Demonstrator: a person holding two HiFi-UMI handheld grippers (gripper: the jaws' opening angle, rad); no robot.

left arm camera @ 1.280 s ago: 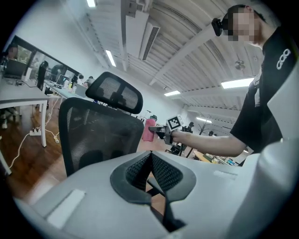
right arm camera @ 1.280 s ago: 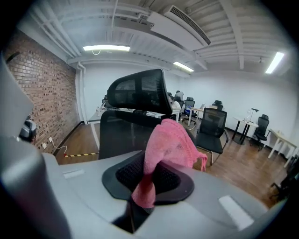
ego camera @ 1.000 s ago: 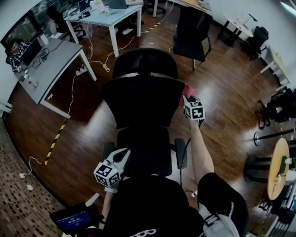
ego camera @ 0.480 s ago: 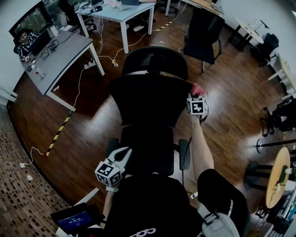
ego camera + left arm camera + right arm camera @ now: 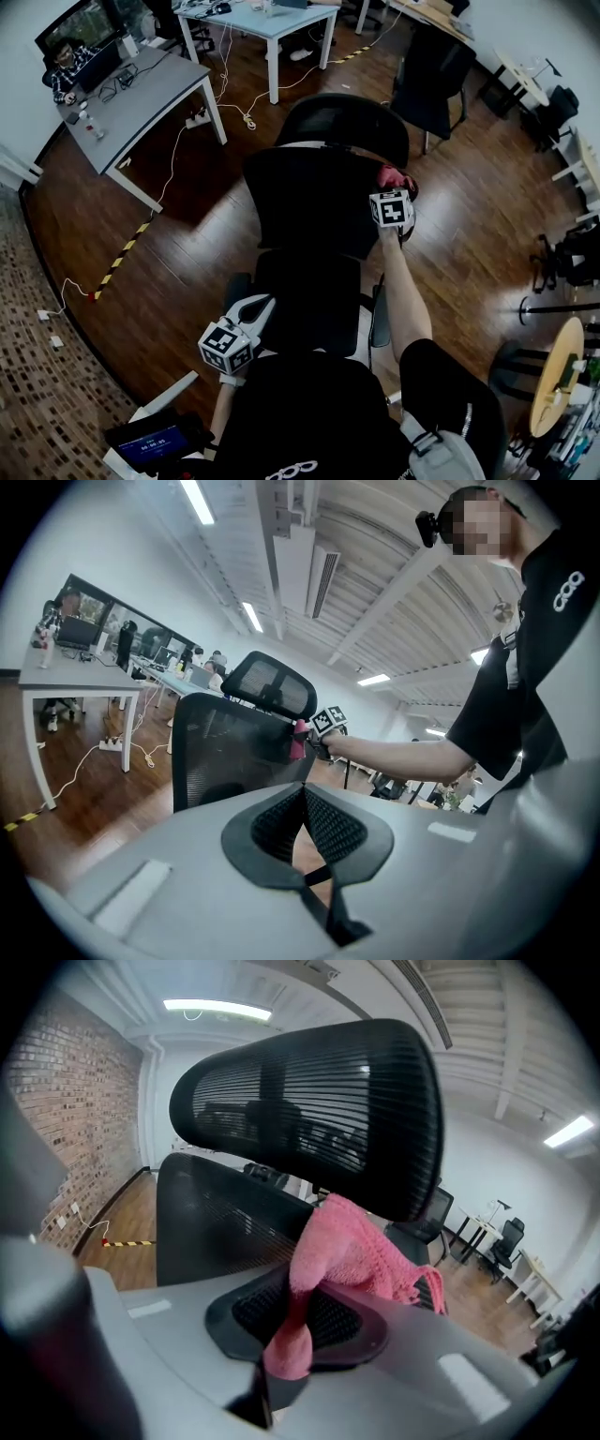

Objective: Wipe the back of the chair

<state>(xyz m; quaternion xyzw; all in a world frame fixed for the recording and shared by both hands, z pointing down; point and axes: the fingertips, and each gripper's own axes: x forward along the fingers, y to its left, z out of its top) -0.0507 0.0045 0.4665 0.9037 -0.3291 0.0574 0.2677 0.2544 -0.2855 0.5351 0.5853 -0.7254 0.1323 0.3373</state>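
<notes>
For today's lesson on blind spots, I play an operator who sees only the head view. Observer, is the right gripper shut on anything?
Observer: Yes, the right gripper is shut on a pink cloth, pinched between its jaws.
Operator: And the other one?
Observer: The left gripper has its jaws together, with nothing between them.
Operator: Where does the cloth sit?
Observer: At the upper corner of the backrest, just below the headrest.

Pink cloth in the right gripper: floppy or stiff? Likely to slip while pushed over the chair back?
Probably floppy: the cloth bunches and droops over the right gripper. Likely light, as a small pinch holds it. Its fuzzy weave should drag on the mesh chair back, not slide.
</notes>
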